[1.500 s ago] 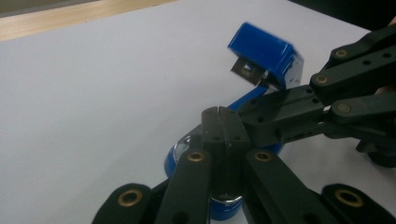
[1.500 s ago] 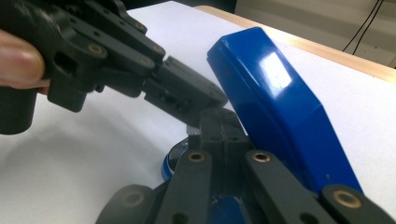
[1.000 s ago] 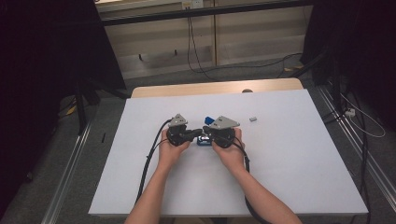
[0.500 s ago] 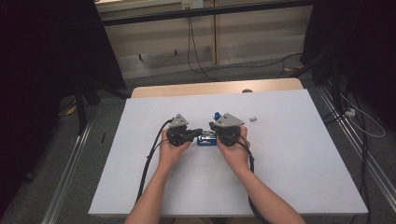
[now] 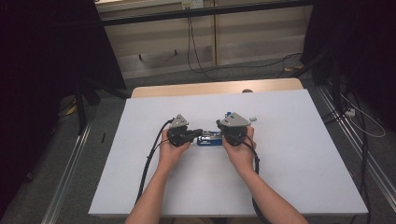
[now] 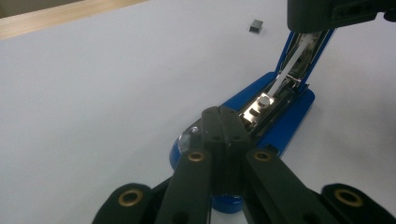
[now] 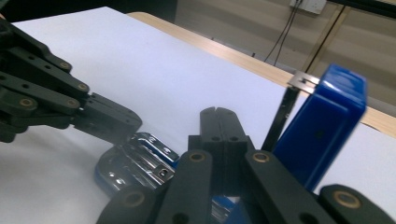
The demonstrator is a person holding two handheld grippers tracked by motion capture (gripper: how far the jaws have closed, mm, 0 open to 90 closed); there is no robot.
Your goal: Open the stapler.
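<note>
Stapler lid now raised, magazine exposed.

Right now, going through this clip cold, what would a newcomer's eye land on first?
A blue stapler lies mid-table on the white table, hinged open with its top arm raised and the metal staple channel bared. The left hand-held gripper presses shut on its base end, while the right hand-held gripper is at the raised blue top. A small grey staple block sits alone on the table beyond the stapler.
</note>
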